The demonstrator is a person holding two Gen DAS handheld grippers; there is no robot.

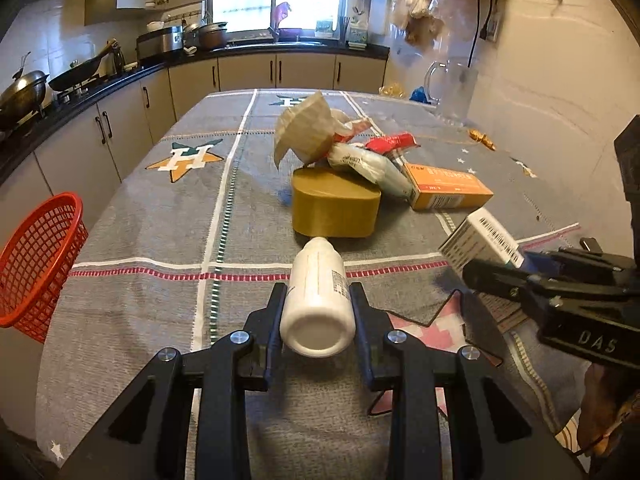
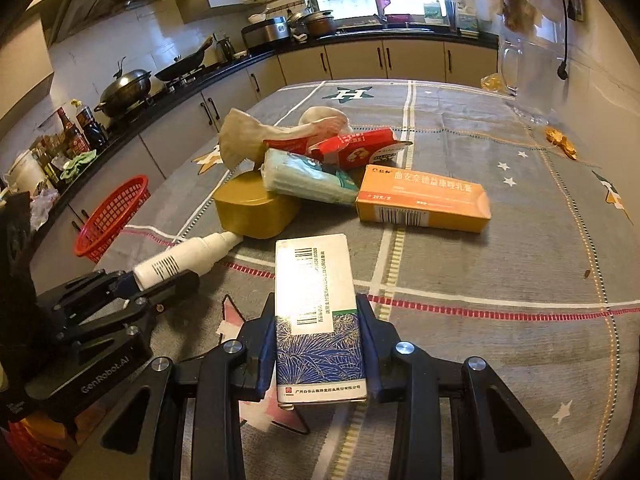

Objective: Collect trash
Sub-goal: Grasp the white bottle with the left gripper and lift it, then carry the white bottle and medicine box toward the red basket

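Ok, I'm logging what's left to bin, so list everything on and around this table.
bottle: one, white, held in left jaws
small box: one, white and blue, held in right jaws
orange box: one, on cloth, right of pile
heart-shaped tin: one, tan, pile's near side
wrappers: several, pale blue, red, beige, piled on tin
basket: one, red, table's left edge
jug: one, clear, far right
tablecloth: one, grey, stars
left gripper: shut on bottle
right gripper: shut on small box
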